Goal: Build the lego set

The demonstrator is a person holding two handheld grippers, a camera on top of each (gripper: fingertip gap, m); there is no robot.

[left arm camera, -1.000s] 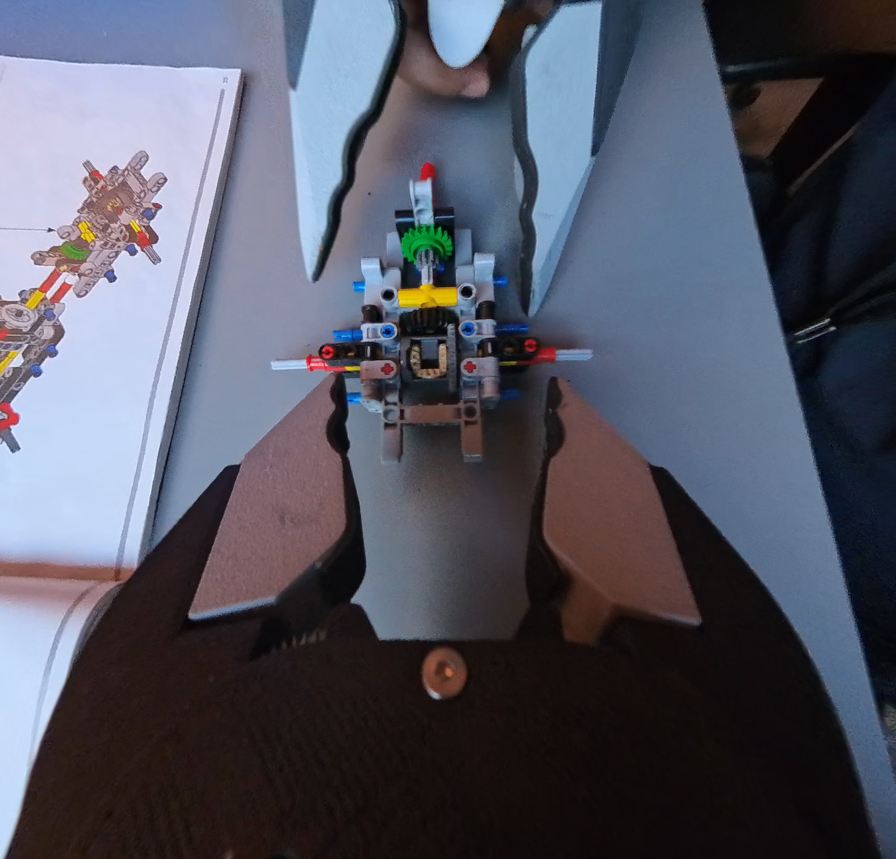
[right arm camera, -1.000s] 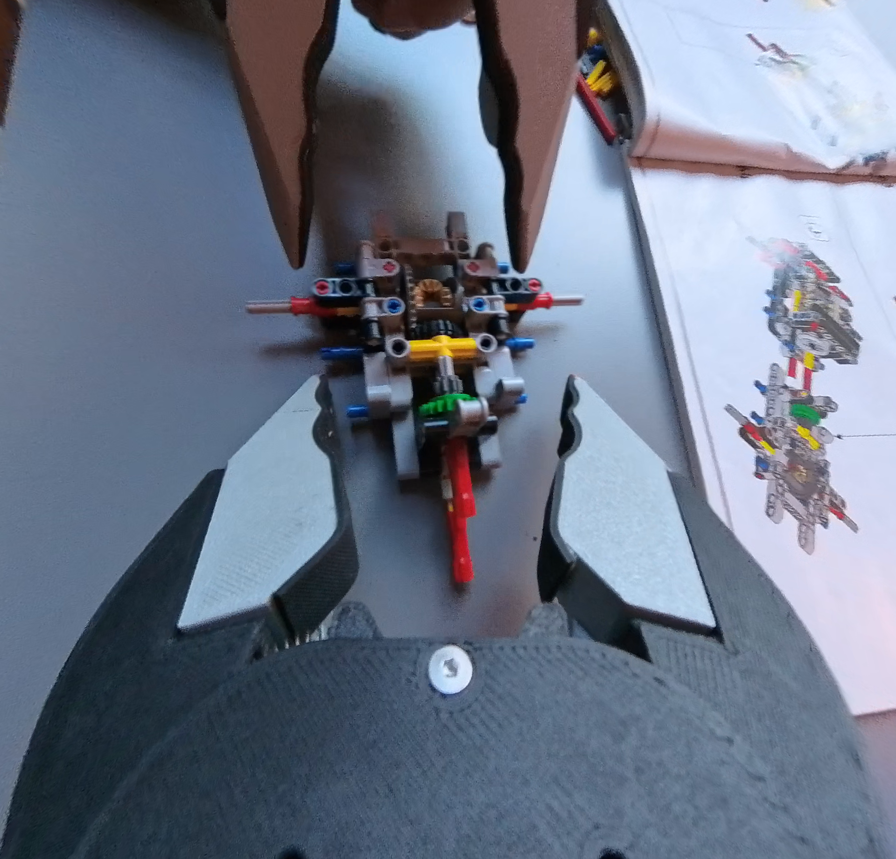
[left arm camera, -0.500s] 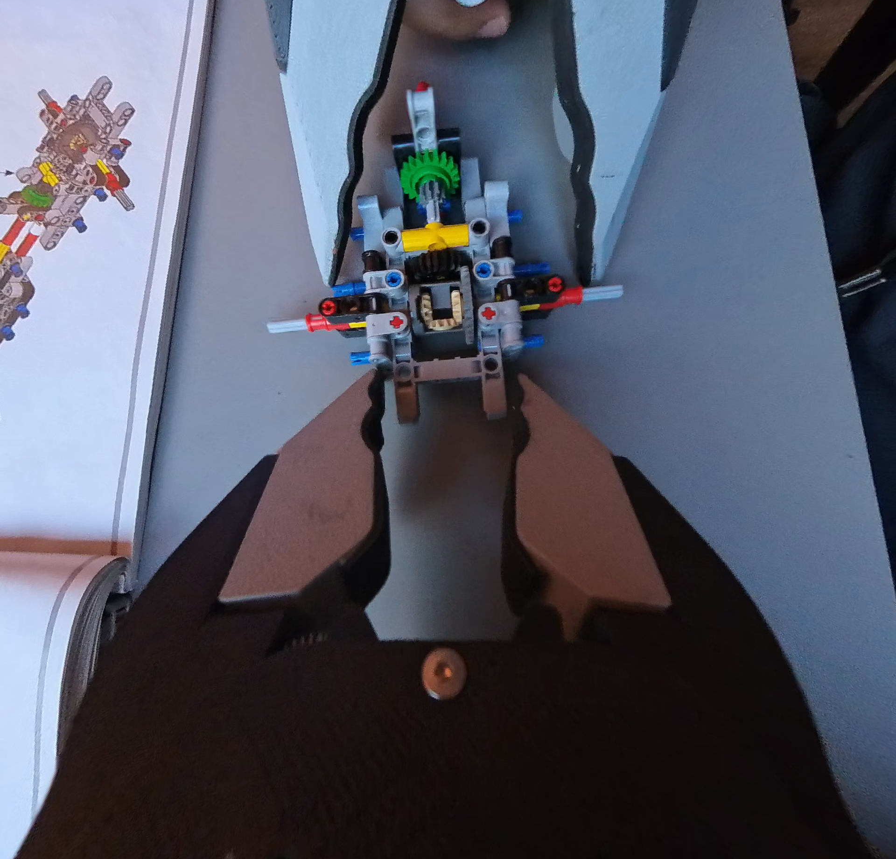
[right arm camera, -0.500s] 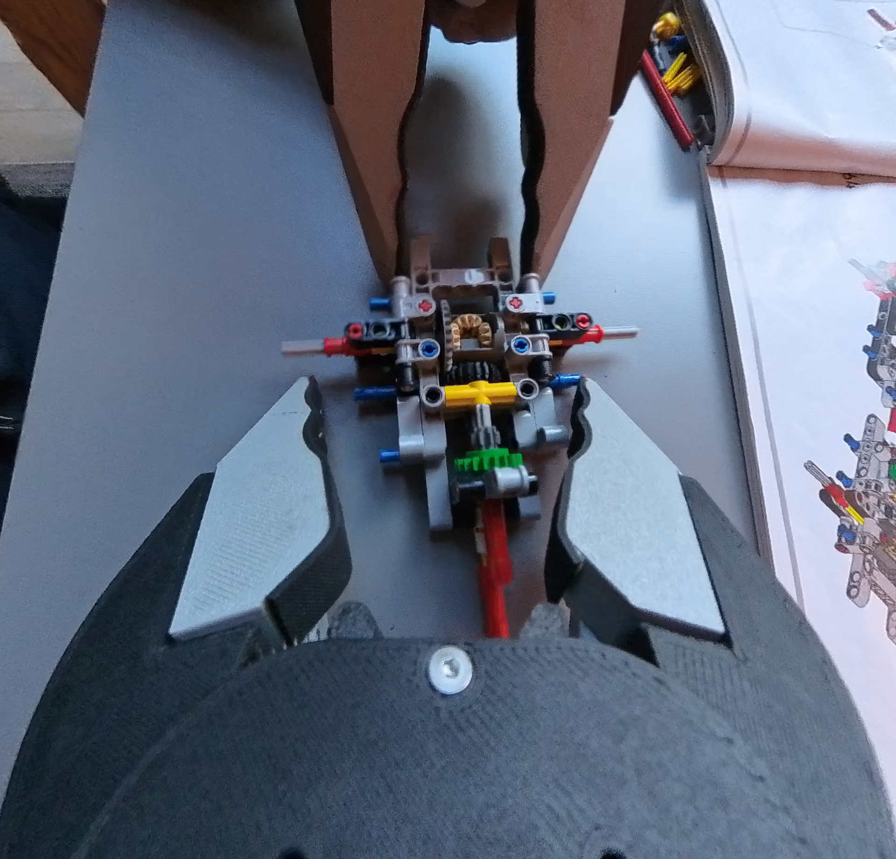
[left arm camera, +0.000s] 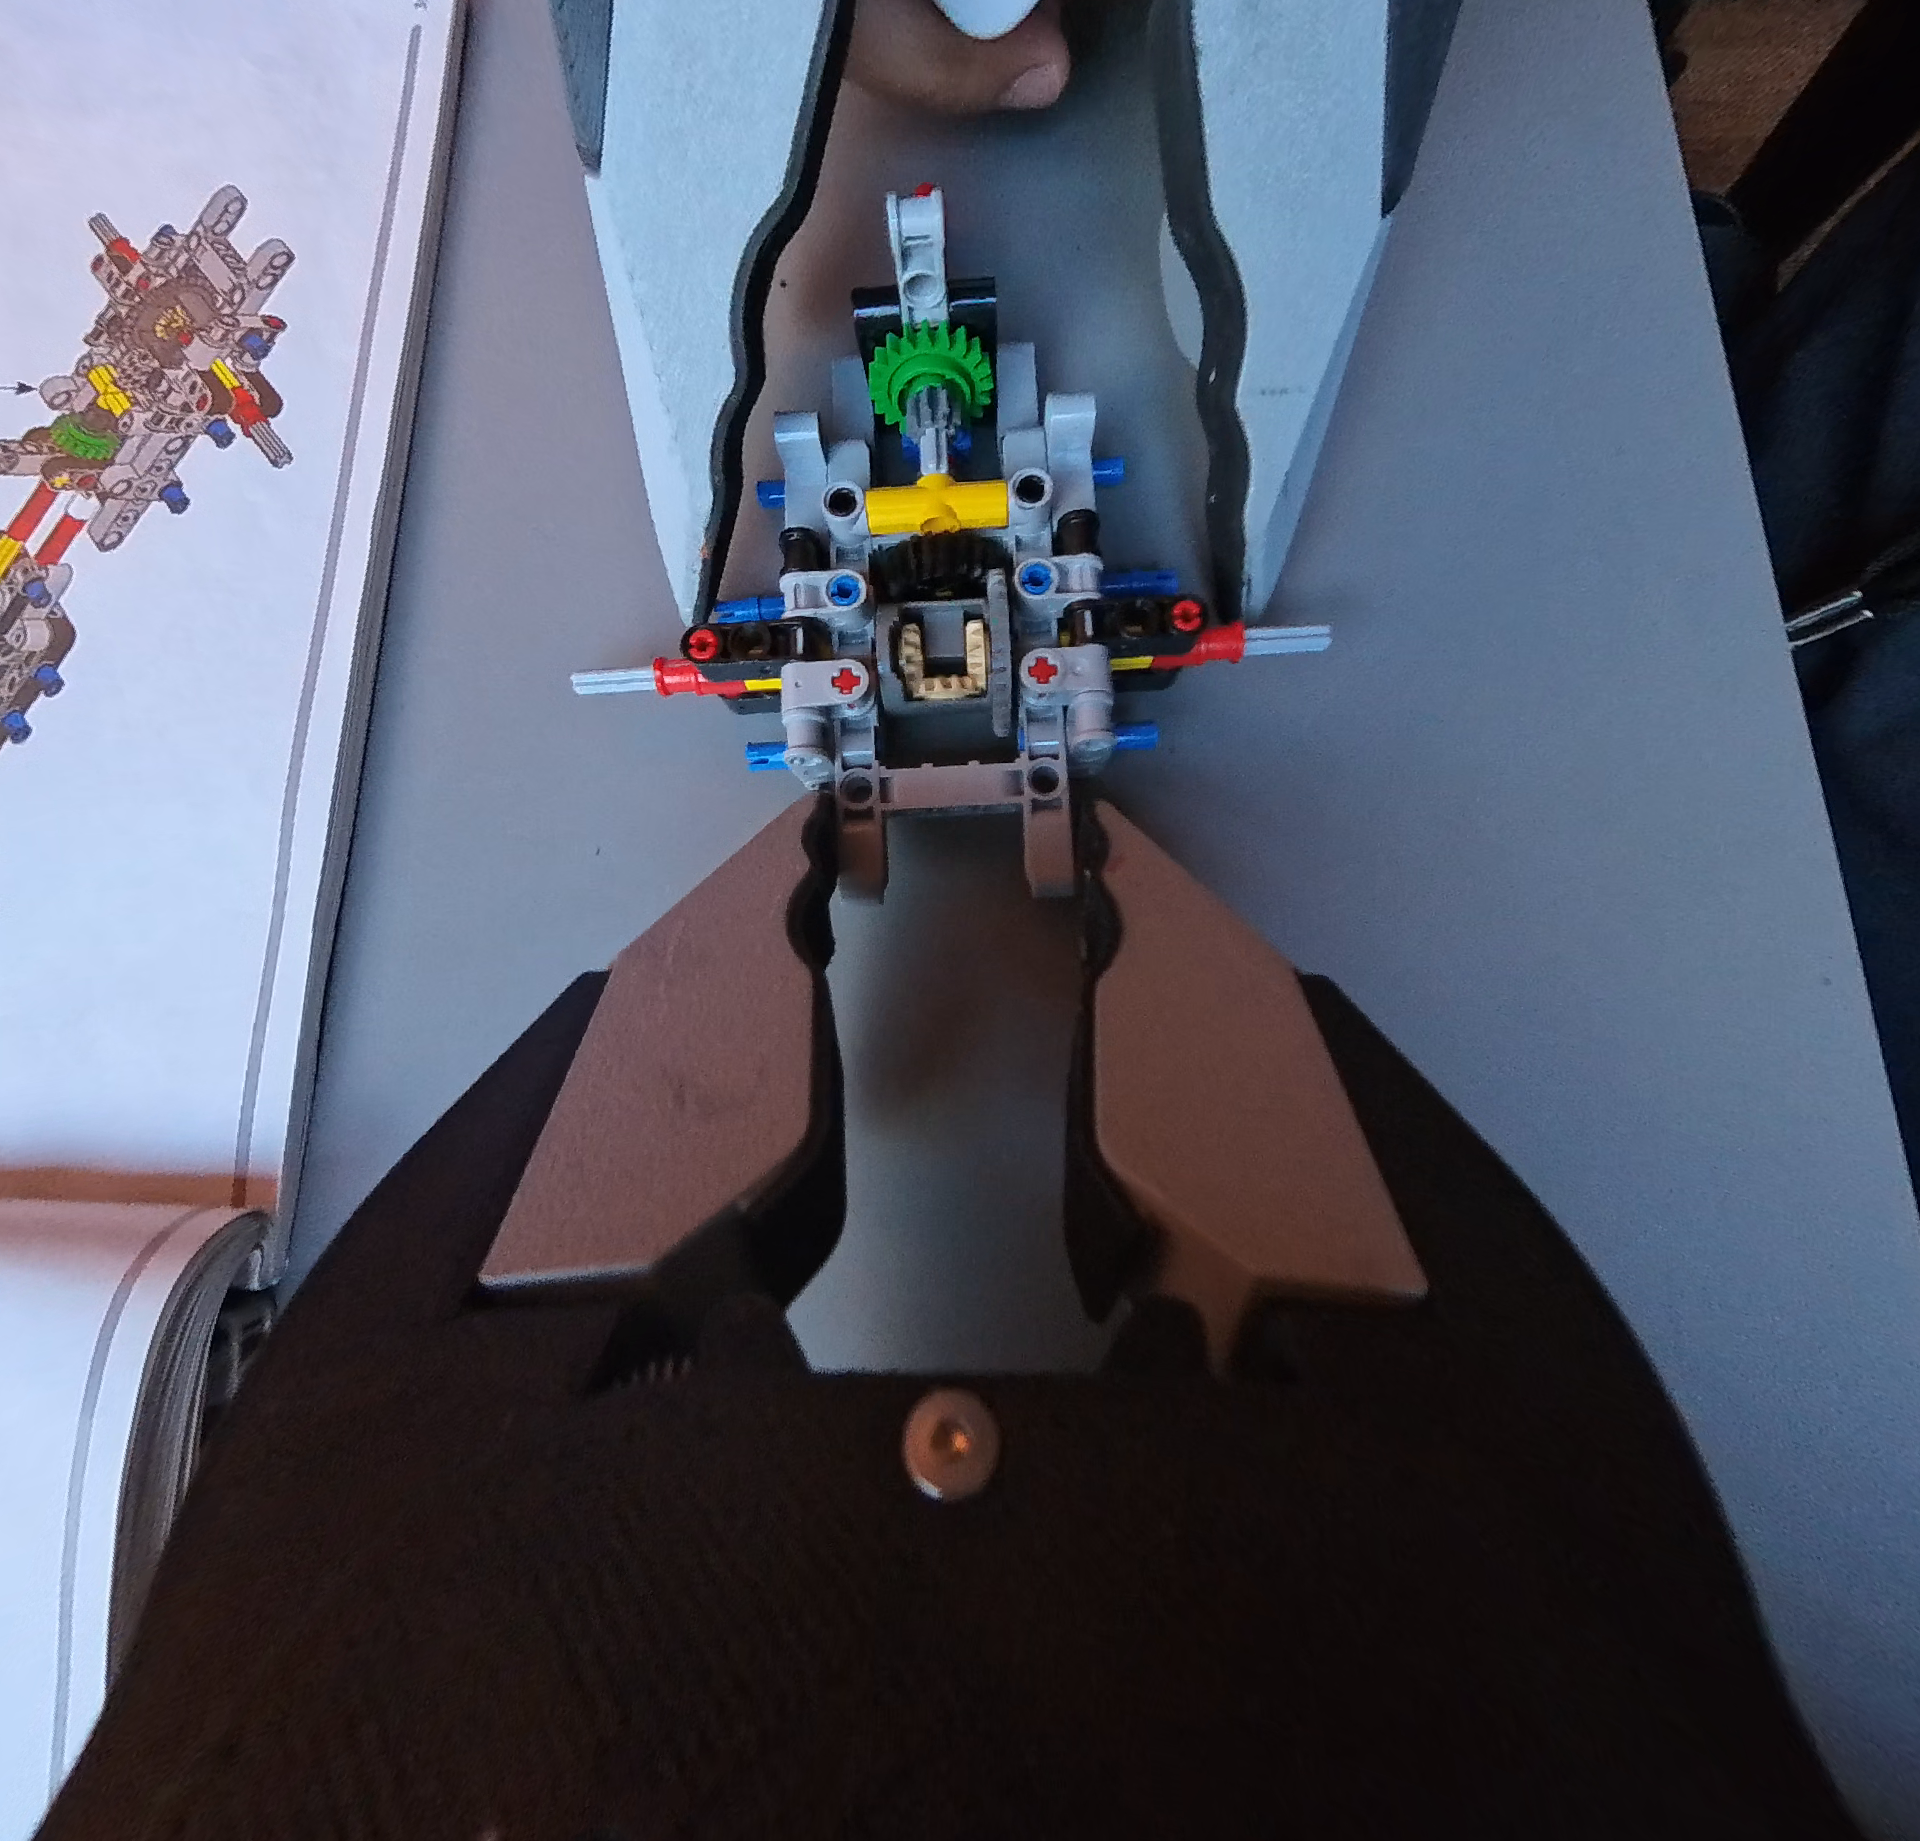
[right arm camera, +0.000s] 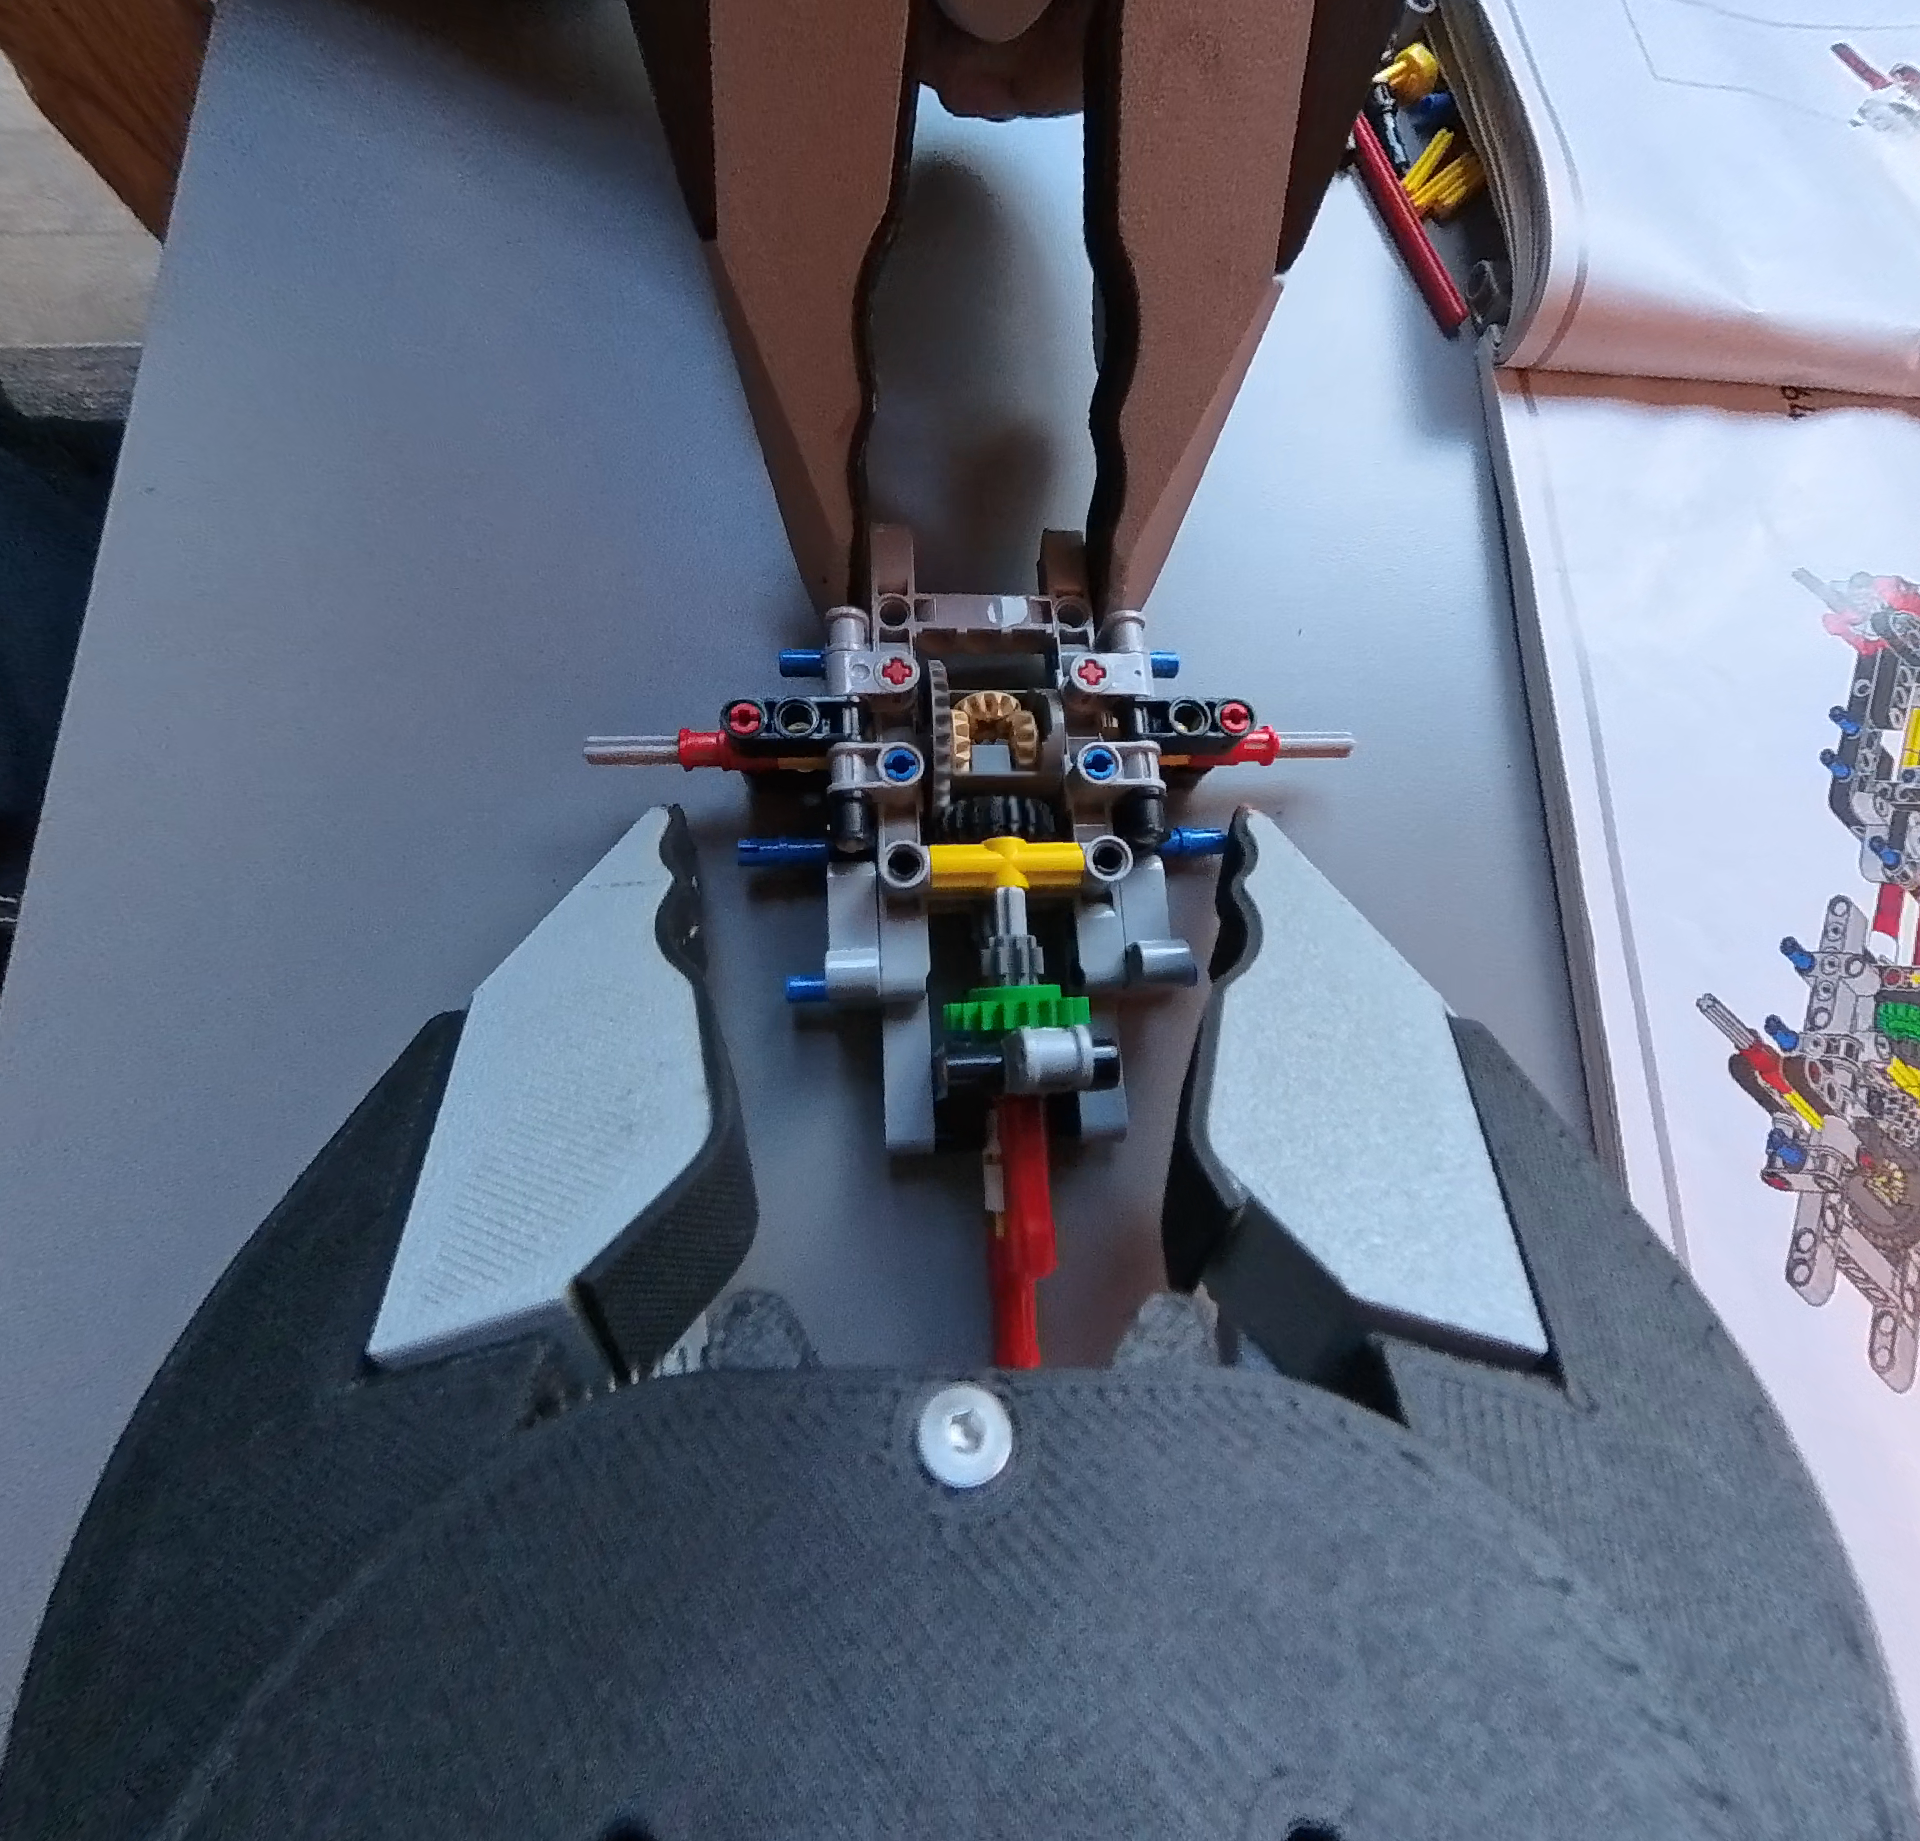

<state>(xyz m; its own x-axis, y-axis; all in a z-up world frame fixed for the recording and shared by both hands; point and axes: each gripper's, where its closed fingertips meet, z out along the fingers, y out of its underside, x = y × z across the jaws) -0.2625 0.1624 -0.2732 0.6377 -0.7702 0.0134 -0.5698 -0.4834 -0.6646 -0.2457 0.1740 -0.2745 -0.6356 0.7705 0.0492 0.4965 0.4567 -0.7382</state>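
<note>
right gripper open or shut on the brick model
Open: the right gripper fingers stand wide on either side of the brick model, with gaps.

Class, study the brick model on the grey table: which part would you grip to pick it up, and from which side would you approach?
Probably the brick model is best gripped by its two grey prongs at the end far from the green gear, approaching lengthwise. They are flat-sided and parallel; axles and blue pins clutter the other sides. The left gripper pinches there.

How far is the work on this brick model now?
Done: the brick model stands partly built. In hand: the left claw grips its grey frame legs; the right claw stands open around the gear end. Left: loose parts by the booklet.
</note>
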